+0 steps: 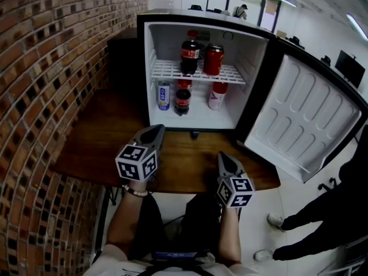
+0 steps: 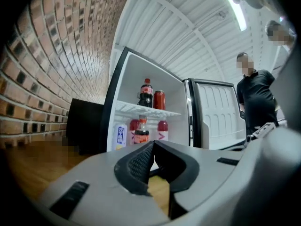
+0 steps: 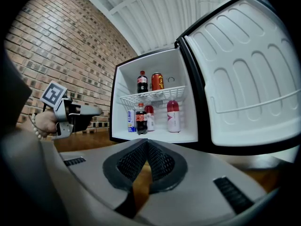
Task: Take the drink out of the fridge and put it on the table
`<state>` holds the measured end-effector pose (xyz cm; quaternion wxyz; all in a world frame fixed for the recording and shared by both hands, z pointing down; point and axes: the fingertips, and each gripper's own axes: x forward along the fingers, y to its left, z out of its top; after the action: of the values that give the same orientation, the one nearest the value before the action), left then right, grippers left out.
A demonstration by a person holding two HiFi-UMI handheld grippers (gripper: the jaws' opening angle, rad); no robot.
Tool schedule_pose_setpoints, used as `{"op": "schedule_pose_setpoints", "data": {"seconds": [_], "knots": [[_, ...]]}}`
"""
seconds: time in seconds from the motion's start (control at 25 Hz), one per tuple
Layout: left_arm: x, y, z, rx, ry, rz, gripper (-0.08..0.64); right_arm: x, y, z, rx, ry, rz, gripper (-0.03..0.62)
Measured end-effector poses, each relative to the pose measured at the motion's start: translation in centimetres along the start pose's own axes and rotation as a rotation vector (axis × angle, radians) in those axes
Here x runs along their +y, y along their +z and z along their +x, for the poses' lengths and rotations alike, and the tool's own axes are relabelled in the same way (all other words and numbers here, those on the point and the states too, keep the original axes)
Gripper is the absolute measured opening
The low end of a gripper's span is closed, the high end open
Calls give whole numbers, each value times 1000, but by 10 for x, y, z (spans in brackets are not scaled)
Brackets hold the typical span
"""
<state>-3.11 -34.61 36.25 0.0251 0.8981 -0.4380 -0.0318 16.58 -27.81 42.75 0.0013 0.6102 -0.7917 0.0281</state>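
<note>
The small fridge (image 1: pixel 164 22) stands open on the wooden table (image 1: pixel 103 137). On its wire shelf are a cola bottle (image 1: pixel 190 53) and a red can (image 1: pixel 213 60). Below stand a blue-and-white can (image 1: pixel 164 95), a second cola bottle (image 1: pixel 183 100) and a red-and-white bottle (image 1: pixel 218 95). My left gripper (image 1: pixel 154 132) hovers over the table in front of the fridge, shut and empty (image 2: pixel 153 145). My right gripper (image 1: pixel 225 158) is lower and further right, near the table's front edge, also shut with nothing in it (image 3: pixel 146 142). Both point level at the fridge.
The fridge door (image 1: pixel 305 114) swings open to the right, past the table's edge. A brick wall (image 1: pixel 46 68) runs along the left. A black box (image 1: pixel 123 62) sits left of the fridge. A person in dark clothes (image 1: pixel 333 211) stands at the right.
</note>
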Motion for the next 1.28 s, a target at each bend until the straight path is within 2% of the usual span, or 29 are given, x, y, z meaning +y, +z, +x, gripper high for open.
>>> {"op": "schedule_pose_setpoints", "data": {"seconds": [0.08,0.12,0.16,0.28,0.44,0.56,0.64,0.96,1.12,1.28], "knots": [[-3,30,13,-31,-35,12,6,-1,0,0,1,0,2,20],[-5,44,20,-41,-53,19,63,-2,1,0,0,-1,4,20],[-7,59,27,-51,-68,27,91,-3,1,0,-2,-2,6,20],[-11,97,45,-76,-94,63,93,-5,3,0,-5,-2,7,20],[-19,129,75,-53,-129,99,242,-10,2,0,-4,-2,11,20],[-18,148,100,-38,-106,130,342,-12,3,0,-7,0,11,20],[-17,158,116,-23,-94,138,369,-12,5,0,-10,2,7,20],[0,191,162,0,-51,107,411,-18,3,-1,-12,-1,15,20],[8,192,182,25,-46,68,411,-21,1,-2,-13,-3,24,20],[17,190,198,55,-19,79,411,-22,-3,-2,-10,-1,29,20]]}}
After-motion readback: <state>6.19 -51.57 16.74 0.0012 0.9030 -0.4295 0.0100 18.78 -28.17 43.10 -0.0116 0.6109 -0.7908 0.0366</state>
